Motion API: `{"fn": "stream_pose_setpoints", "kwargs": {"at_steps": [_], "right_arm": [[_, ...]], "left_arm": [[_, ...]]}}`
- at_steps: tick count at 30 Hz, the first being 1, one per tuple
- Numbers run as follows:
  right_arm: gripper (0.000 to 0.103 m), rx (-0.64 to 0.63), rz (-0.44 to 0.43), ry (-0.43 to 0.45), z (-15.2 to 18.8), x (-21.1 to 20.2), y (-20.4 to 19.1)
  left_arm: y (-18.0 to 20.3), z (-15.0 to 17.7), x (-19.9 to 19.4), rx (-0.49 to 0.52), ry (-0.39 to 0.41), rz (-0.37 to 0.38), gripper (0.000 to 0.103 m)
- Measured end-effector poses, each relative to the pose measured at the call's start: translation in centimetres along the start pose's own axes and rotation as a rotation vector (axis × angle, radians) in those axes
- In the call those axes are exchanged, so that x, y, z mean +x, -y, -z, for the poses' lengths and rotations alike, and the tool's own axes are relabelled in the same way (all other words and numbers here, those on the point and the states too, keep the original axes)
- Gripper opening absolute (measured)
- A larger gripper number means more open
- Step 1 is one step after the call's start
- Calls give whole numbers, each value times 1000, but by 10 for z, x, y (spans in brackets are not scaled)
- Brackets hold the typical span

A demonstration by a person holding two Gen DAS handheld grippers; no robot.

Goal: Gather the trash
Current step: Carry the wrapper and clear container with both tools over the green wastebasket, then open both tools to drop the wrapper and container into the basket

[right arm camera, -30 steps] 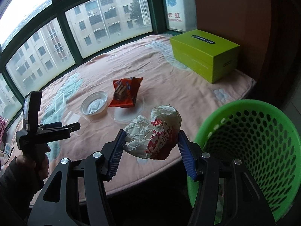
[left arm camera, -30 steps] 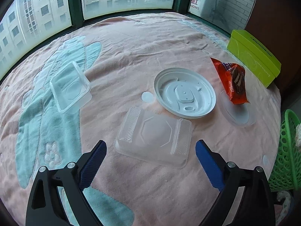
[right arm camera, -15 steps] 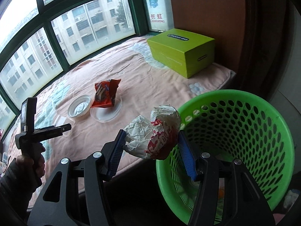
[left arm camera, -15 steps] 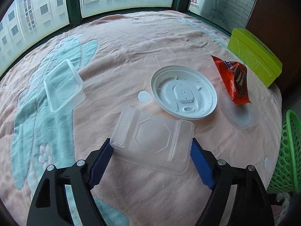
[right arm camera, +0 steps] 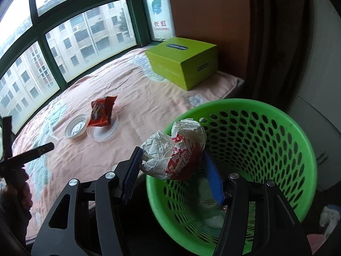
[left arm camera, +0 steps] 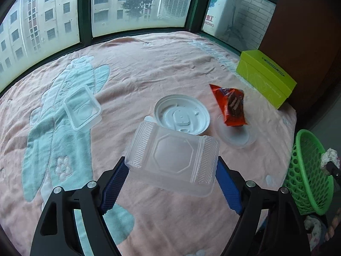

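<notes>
The right gripper, jaws opening, holds a paper wad over the basket rim; released here, it may catch the rim and fall outside. The left gripper pinches a clear lid by its edges above the blanket; flexing could pop it free.

Pink blanket under scattered trash

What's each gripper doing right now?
Left gripper: shut on the clear plastic container, lifted off the blanket.
Right gripper: jaws opening, crumpled paper wrapper still between them, over the green basket.
</notes>
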State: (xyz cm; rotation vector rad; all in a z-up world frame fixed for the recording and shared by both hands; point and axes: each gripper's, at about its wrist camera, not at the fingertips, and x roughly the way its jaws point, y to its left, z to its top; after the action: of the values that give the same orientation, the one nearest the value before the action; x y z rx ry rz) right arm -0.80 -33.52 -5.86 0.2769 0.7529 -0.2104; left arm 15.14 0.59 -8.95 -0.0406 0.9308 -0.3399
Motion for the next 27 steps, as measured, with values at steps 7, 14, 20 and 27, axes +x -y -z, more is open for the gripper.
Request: {"fn": "stream_pose_setpoints", "kwargs": {"at_steps": [7,14,20,27], "right_arm": [[64,38,41,21,6,-13,25],[73,57,77,55,8,-28,47],[76,98,99,85,9,-45,69],[80,133,123,113,12,-61,91]], "left_arm": [[54,-13,-29,68,64,99,78],[116,-23,-35,154,80,187,78],[170,-22,-35,239,72,254,78],[223,-12,-28,319,36,304,78]]}}
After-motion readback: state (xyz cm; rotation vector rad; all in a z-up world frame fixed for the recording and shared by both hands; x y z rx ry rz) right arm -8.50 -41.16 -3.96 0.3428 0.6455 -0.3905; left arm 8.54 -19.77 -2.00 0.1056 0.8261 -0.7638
